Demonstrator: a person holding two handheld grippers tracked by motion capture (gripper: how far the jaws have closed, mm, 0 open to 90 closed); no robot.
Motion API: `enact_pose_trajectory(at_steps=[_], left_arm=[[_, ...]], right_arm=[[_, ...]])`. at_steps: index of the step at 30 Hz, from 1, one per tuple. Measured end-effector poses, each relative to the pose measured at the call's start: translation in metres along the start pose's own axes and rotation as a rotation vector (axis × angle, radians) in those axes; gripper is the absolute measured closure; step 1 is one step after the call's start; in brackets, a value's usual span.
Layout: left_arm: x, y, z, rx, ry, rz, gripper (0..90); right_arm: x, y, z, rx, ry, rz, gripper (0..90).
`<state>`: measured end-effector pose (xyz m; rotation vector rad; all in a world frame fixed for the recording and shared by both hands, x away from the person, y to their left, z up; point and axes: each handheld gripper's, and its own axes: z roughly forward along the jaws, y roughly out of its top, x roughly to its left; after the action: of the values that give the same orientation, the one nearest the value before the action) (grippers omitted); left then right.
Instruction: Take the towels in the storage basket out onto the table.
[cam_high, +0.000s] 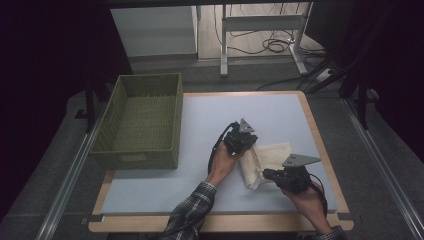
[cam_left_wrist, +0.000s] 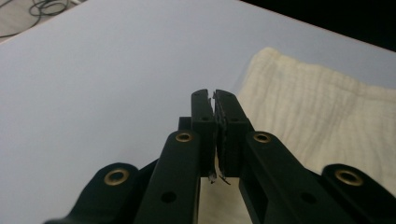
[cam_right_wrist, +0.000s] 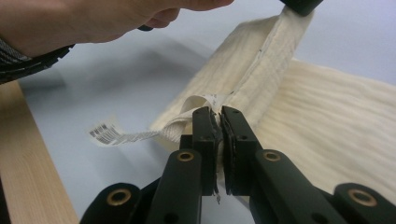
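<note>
Cloth (cam_high: 272, 157) stretched between both clamped hand-held grippers, hands level.

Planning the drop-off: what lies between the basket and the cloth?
Bare blue mat, apart from the left hand reaching across it, seen in the high view between basket and cloth.

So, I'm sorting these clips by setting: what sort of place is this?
Probably a lab or workshop recording station, not a home: a pale blue work mat on a wood-edged table, loose black cables on the floor by a white metal desk frame, and dark curtains around it.
</note>
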<state>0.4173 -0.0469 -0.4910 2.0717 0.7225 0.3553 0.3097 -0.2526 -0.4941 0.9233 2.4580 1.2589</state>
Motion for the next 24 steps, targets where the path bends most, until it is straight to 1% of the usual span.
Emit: enact_pose_trajectory(at_steps=[3, 5, 7, 8, 10, 11, 13, 17, 18, 19, 20, 21, 24], left_arm=[[-0.003, 0.007, 0.009, -0.008, -0.029, -0.008, 87.4], [-0.006, 0.012, 0.015, -0.012, -0.045, -0.004, 87.4], [-0.01, 0.018, 0.021, -0.009, -0.049, 0.01, 87.4], [-0.012, 0.021, 0.024, -0.014, -0.052, 0.01, 87.4], [-0.016, 0.026, 0.029, -0.01, -0.055, 0.018, 87.4], [-0.018, 0.029, 0.032, -0.006, -0.054, 0.034, 87.3], [-0.022, 0.033, 0.037, -0.005, -0.059, 0.039, 87.3], [-0.027, 0.039, 0.049, 0.017, -0.062, 0.052, 87.2], [-0.028, 0.04, 0.052, 0.029, -0.062, 0.063, 87.2], [-0.029, 0.04, 0.055, 0.027, -0.064, 0.059, 87.2], [-0.029, 0.041, 0.058, 0.036, -0.064, 0.066, 87.1], [-0.03, 0.041, 0.061, 0.035, -0.064, 0.06, 87.1], [-0.032, 0.044, 0.067, 0.043, -0.067, 0.064, 87.1]], right_arm=[[-0.007, -0.005, -0.009, -0.012, -0.016, 0.019, 84.6], [-0.012, -0.008, -0.015, -0.016, -0.028, 0.029, 84.6], [-0.015, -0.011, -0.02, -0.017, -0.043, 0.037, 84.6], [-0.017, -0.012, -0.023, -0.017, -0.05, 0.04, 84.6], [-0.021, -0.014, -0.028, -0.018, -0.061, 0.045, 84.6], [-0.022, -0.015, -0.03, -0.018, -0.067, 0.046, 84.6], [-0.026, -0.017, -0.035, -0.018, -0.083, 0.047, 84.6], [-0.031, -0.022, -0.039, -0.012, -0.098, 0.059, 84.4], [-0.033, -0.024, -0.039, -0.006, -0.102, 0.064, 84.4], [-0.035, -0.025, -0.039, -0.003, -0.106, 0.069, 84.4], [-0.036, -0.027, -0.039, 0.0, -0.11, 0.07, 84.3], [-0.038, -0.028, -0.039, 0.001, -0.115, 0.074, 84.3], [-0.042, -0.032, -0.039, 0.002, -0.126, 0.082, 84.3]])
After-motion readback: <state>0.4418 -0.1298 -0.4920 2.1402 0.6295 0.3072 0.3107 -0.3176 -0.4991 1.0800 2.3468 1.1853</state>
